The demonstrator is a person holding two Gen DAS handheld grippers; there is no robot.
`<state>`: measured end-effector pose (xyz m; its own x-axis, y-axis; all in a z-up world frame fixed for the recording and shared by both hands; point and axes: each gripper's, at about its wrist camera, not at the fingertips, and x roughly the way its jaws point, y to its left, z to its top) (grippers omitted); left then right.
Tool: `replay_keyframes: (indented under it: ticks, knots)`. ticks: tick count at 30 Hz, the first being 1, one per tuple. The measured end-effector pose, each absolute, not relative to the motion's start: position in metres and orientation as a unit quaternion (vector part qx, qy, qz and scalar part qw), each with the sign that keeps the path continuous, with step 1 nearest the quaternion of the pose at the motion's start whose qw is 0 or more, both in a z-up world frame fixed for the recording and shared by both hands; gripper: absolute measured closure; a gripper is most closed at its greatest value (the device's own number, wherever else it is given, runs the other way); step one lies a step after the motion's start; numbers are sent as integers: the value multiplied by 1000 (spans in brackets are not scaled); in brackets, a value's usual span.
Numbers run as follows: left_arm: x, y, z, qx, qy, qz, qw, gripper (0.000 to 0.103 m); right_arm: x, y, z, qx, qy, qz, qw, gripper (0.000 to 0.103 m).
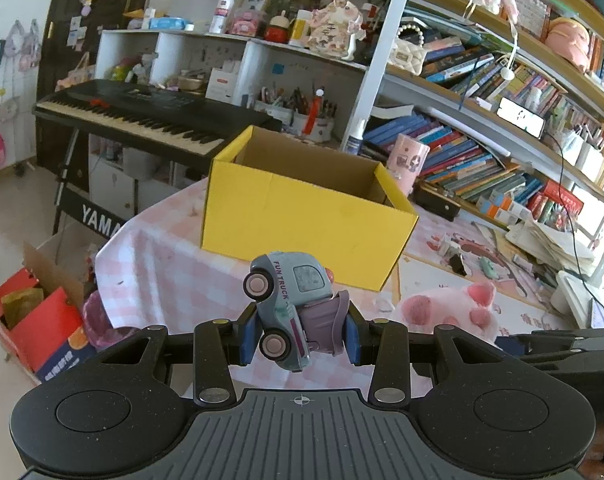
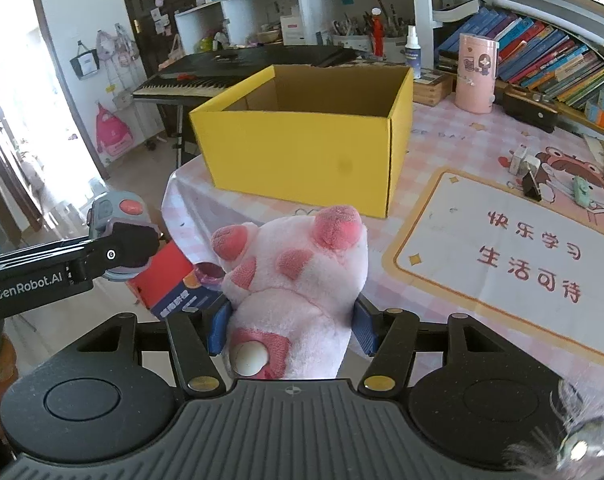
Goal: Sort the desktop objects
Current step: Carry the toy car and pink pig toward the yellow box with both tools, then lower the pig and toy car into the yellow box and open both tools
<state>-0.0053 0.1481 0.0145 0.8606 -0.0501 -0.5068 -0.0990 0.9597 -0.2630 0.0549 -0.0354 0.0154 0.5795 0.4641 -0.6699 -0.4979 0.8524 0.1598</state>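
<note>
My left gripper [image 1: 299, 334] is shut on a pale blue toy truck [image 1: 287, 296] marked FUN TRUCK, held on its side, wheels to the left, above the table's near edge. My right gripper [image 2: 291, 326] is shut on a pink plush cat paw [image 2: 302, 276] with red pads pointing up. The open yellow cardboard box [image 1: 302, 220] [image 2: 306, 152] stands on the pink checked tablecloth just beyond both grippers; what I see of its inside is bare. The plush paw [image 1: 454, 308] shows to the truck's right, and the left gripper [image 2: 119, 240] with the truck [image 2: 117, 210] shows at left in the right wrist view.
A pink cylinder tin [image 2: 476, 74] stands behind the box's right side. A printed desk mat [image 2: 514, 264] and small items [image 2: 530, 184] lie to the right. Bookshelves [image 1: 482, 152] line the back right. A keyboard piano [image 1: 141, 116] and a red carton [image 1: 41, 320] sit off the table's left.
</note>
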Motion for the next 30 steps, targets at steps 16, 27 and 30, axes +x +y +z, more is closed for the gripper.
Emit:
replay_keyframes:
  ticks: [16, 27, 30]
  knots:
    - [68, 153, 51, -111, 196, 33, 974, 63, 137, -31, 69, 9, 293, 291, 911, 46]
    - [141, 157, 62, -107, 178, 66, 976, 63, 231, -19, 89, 7, 259, 304, 917, 46]
    - [157, 155, 57, -103, 190, 72, 974, 63, 254, -14, 85, -2, 263, 310, 913, 46]
